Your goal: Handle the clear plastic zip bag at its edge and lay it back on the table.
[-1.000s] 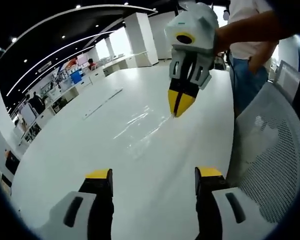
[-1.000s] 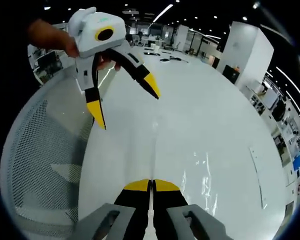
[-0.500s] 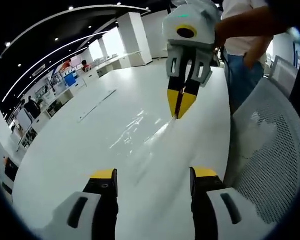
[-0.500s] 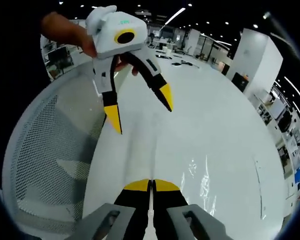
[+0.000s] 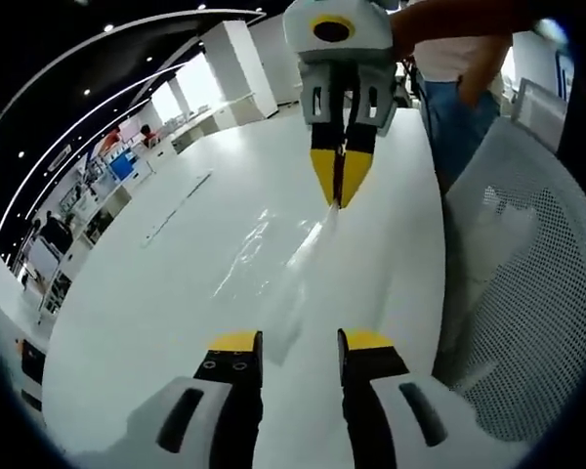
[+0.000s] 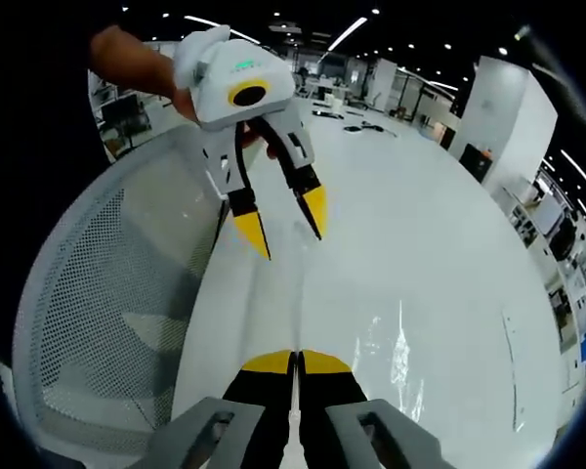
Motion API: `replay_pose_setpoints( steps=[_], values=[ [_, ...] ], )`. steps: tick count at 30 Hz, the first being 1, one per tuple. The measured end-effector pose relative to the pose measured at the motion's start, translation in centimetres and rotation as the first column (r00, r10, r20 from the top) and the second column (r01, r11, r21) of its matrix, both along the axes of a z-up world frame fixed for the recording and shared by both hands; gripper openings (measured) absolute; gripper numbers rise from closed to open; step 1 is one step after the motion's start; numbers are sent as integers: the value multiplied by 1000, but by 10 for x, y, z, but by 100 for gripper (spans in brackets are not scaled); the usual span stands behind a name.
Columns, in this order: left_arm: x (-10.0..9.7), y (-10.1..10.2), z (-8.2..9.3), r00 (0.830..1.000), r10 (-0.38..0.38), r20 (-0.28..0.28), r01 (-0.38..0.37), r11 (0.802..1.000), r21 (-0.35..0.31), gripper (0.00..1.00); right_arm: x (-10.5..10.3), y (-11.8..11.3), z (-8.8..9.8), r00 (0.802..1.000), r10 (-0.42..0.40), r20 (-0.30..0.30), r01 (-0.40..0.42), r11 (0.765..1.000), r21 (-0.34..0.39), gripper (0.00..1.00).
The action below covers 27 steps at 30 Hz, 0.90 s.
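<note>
Step in hand: my right tongs [image 5: 340, 200] are pinched shut on the edge of the clear zip bag [image 5: 273, 259], that edge lifted, the rest trailing on the white desk [image 5: 127, 313]. My left tongs [image 6: 285, 232] hang above the desk, part open, holding nothing. Since a second ago their jaws have narrowed and drawn nearer the bag. Next: probably lower the edge and release. Mesh chair [image 6: 107, 322] beside the desk.

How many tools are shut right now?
1. The right tool is shut, pinching the clear zip bag's edge above the white table. The left tool, near the mesh chair, has its jaws apart.
</note>
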State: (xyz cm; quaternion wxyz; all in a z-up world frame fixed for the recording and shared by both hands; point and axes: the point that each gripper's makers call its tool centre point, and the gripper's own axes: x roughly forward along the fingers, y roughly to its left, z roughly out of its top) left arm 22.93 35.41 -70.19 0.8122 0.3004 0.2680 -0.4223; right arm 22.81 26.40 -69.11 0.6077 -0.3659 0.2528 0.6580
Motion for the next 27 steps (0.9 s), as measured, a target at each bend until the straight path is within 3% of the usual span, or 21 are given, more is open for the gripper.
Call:
replay_pose_setpoints(
  steps=[6,12,21,27],
  values=[
    [-1,1,0,1000,7,-7,-7,1000,-17,24,-4,0,1,1000,3,-7,-3,1000,2,0],
    [-3,2,-1,1000,-11,-6,11,1000,-9,8,-6,1,3,999,-20,-42,21,1000,22,0],
    [-2,-3,5,1000,-14,-9,14,999,-31,3,-6,-3,2,996,-49,-69,50,999,21,0],
    [-5,-9,5,998,-60,0,59,998,-27,3,-11,-8,-3,995,-54,-88,54,999,1,0]
  ],
)
